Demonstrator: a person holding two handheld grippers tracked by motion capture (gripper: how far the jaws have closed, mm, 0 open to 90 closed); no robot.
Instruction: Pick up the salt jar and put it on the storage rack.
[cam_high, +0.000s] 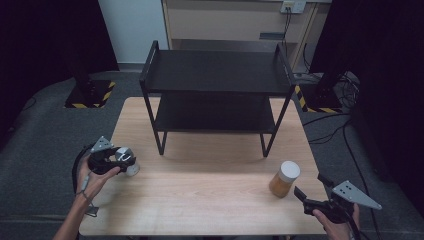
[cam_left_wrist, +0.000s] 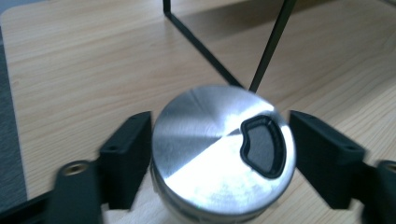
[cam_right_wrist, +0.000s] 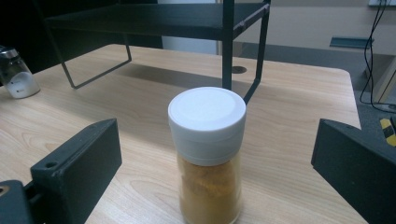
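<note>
A small jar with a shiny metal lid (cam_left_wrist: 210, 149) stands on the wooden table (cam_high: 210, 200) near its left edge. My left gripper (cam_left_wrist: 219, 158) is shut on it, one black pad against each side of the lid. From the high view the same jar (cam_high: 126, 156) sits under my left gripper (cam_high: 124, 161). Near the table's right front stands a spice jar (cam_right_wrist: 208, 140) with a white cap and orange powder. My right gripper (cam_right_wrist: 217, 154) is open, its jaws wide apart on either side of the jar and not touching it. The high view shows the spice jar (cam_high: 285, 179) just ahead of the right gripper (cam_high: 311, 186).
A black two-tier metal rack (cam_high: 215, 75) stands at the back of the table, both shelves bare; its thin legs (cam_left_wrist: 271, 46) rise just beyond the metal-lidded jar. Dark floor mats, cables and black stands surround the table.
</note>
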